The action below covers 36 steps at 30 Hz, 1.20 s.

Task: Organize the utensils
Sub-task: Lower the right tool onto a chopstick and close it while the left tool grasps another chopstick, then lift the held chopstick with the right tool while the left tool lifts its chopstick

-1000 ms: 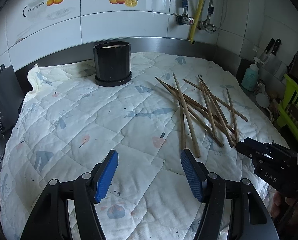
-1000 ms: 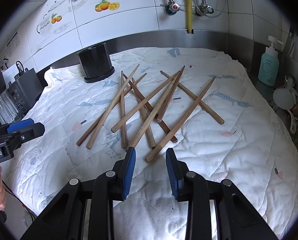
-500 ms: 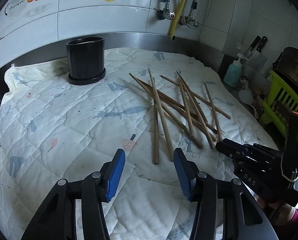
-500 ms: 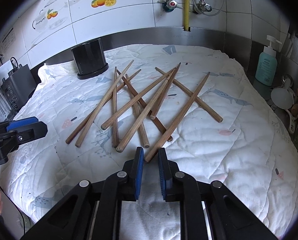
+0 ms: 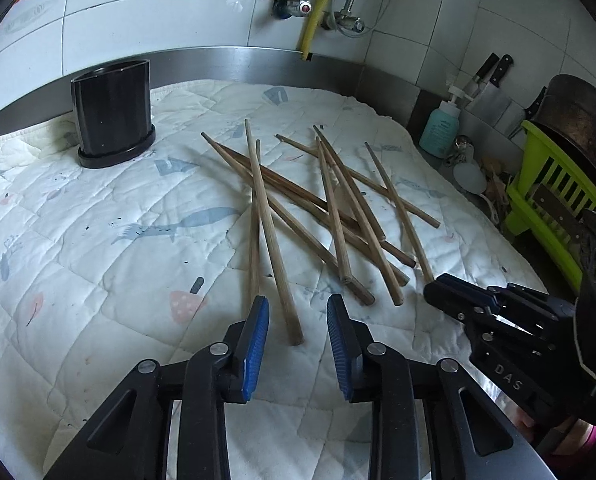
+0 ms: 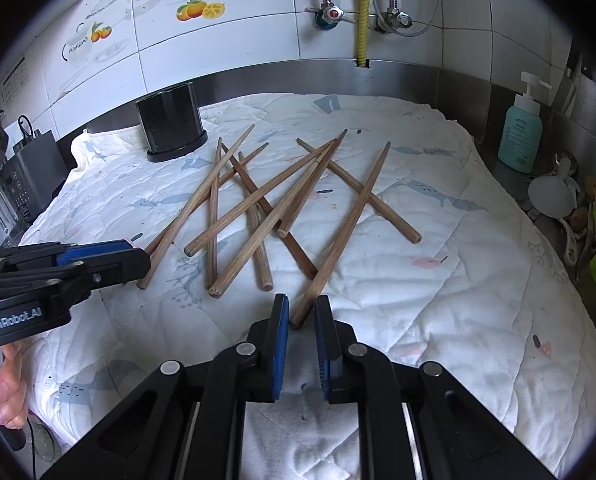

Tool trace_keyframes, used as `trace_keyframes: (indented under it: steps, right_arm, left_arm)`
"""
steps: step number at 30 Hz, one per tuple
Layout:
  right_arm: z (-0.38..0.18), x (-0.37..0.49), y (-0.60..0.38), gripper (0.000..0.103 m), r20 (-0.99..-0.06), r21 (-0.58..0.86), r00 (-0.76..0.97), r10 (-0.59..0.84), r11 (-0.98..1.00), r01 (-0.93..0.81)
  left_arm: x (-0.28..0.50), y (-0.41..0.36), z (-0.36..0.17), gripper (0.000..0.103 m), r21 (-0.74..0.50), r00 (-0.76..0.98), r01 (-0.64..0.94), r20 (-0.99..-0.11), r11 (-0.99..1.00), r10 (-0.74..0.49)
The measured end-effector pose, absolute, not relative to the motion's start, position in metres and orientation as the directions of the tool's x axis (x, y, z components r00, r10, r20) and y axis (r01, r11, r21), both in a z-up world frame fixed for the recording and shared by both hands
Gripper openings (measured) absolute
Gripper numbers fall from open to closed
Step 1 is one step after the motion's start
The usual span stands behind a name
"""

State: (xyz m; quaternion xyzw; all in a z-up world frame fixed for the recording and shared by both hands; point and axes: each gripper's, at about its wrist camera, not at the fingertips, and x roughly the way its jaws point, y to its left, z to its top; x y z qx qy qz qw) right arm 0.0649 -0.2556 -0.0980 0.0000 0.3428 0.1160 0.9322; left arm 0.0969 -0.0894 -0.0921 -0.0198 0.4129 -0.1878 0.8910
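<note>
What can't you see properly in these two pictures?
- Inside of the black holder: both views look at its side wall, so its contents are hidden.
- Label on the teal soap bottle: too small to read in either view.
- Near end of one chopstick: left wrist view, the left gripper covers it.
- Knives: left wrist view, partly hidden by the green rack.

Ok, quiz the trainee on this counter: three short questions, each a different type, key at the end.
1. True or false: chopsticks stick out of the black holder.
2. The holder stands: A) among the chopsticks; B) apart from them, toward the back wall; C) lying on its side.
3. Fill in: the chopsticks lie crossed over one another on a white quilted ____.

Key: 1 false; 2 B; 3 cloth.
</note>
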Motion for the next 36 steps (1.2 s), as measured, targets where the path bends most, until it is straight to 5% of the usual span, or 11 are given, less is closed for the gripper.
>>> trace_keyframes:
  steps: [16,26,36]
  right_arm:
    - [-0.101,0.070,-0.263,0.016,-0.622,0.134,0.744,0.243,0.970,-0.204]
    - [-0.103,0.077,-0.260,0.016,-0.611,0.112,0.760,0.220,0.975,-0.192]
    - [-0.095,0.071,-0.263,0.013,-0.595,0.076,0.782,0.187,0.981,-0.177]
  left_arm:
    - [0.107,-0.108,-0.110,0.032,-0.126,0.597,0.296,-0.749,0.947,-0.286]
    - [0.114,-0.112,-0.110,0.012,-0.098,0.603,0.269,-0.758,0.958,-0.247]
    - [0.106,-0.106,-0.098,0.007,-0.080,0.628,0.261,-0.743,0.962,-0.232]
